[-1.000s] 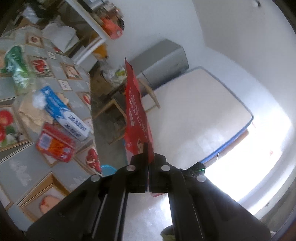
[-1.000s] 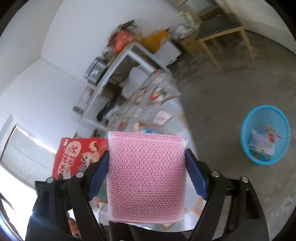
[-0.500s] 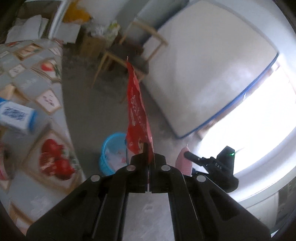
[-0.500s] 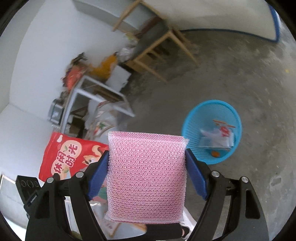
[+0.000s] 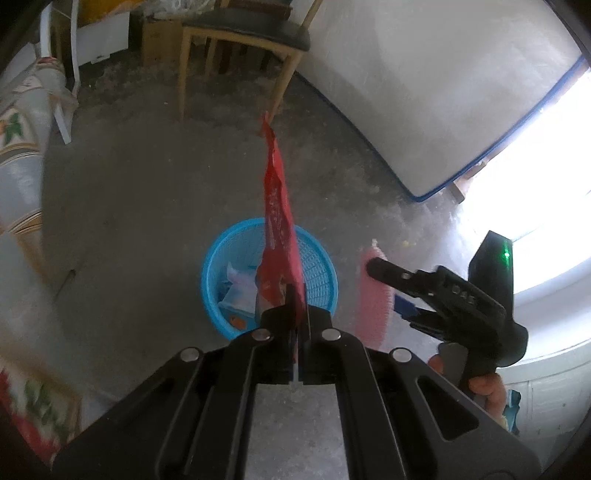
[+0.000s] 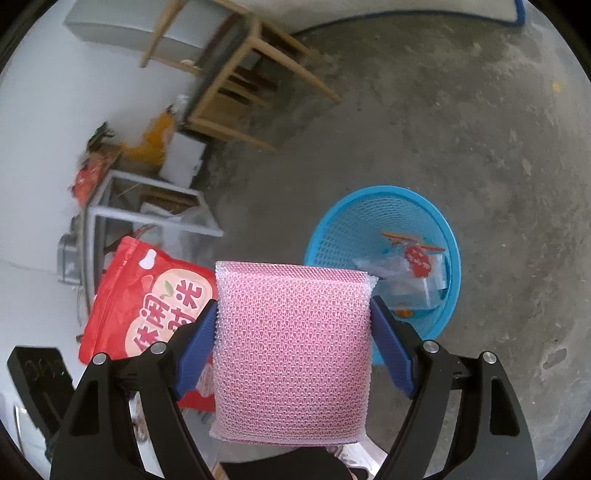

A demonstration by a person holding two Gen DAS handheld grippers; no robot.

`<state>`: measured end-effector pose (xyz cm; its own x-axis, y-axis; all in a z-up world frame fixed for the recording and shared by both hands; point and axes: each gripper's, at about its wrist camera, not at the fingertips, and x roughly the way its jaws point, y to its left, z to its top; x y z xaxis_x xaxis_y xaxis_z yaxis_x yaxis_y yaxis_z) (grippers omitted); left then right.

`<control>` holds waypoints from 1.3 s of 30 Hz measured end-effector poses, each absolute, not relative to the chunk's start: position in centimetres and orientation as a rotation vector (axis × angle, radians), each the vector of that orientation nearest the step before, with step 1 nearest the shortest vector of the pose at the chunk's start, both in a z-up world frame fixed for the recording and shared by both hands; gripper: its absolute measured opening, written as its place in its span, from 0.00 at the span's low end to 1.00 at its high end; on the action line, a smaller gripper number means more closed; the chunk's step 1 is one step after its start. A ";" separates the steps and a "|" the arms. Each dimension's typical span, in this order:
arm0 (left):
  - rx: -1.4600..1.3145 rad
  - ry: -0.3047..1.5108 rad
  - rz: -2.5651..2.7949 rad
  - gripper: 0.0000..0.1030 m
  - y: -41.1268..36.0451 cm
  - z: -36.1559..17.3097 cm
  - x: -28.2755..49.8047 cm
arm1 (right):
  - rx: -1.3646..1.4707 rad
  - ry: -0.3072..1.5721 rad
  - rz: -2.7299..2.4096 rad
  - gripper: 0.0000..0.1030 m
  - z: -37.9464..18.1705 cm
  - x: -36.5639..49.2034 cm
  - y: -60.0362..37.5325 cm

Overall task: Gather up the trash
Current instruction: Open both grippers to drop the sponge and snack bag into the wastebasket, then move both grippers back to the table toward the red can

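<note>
Trash is carried in both grippers toward the blue basket [image 6: 384,206] on the floor: left gripper [image 5: 300,321] fingers pinched flat on a red snack bag [image 5: 277,221], right gripper [image 6: 293,328] fingers spread wide, clamping a pink mesh sponge [image 6: 291,350], both poised for dropping in.

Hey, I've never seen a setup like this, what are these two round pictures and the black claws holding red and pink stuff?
There is no robot: a person holds a two-finger gripper in each hand, and each has a fisheye camera looking along its fingers. The left gripper is shut on a red snack bag. The right gripper clamps a pink scrubbing sponge; the left view shows it from the side. Both point down at a blue basket on the concrete floor, with some wrappers already inside. A wooden chair stands behind.
</note>
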<state>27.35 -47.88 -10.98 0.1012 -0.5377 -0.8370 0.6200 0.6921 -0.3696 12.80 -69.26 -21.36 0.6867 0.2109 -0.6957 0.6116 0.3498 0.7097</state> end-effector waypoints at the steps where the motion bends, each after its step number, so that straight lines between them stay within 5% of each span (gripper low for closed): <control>1: 0.089 1.192 -0.850 0.09 -48.4 -11.5 27.7 | 1.223 0.823 -0.312 0.77 -22.5 13.4 -69.8; 2: 0.095 1.196 -0.842 0.30 -48.9 -12.2 28.2 | 1.235 0.833 -0.336 0.78 -23.6 14.0 -70.3; 4: 0.096 1.200 -0.794 0.57 -49.4 -13.2 29.0 | 1.275 0.865 -0.365 0.79 -26.6 15.1 -71.1; 11: 0.082 1.183 -0.797 0.59 -47.1 -11.8 29.3 | 1.312 0.938 -0.415 0.79 -31.3 15.3 -70.8; 21: 0.049 1.084 -0.876 0.67 -39.6 -4.1 25.4 | 1.293 0.886 -0.458 0.79 -30.1 11.5 -71.3; 39: -0.075 0.799 -0.604 0.77 -15.1 3.9 17.8 | 1.031 0.720 -0.317 0.79 -16.5 6.2 -65.1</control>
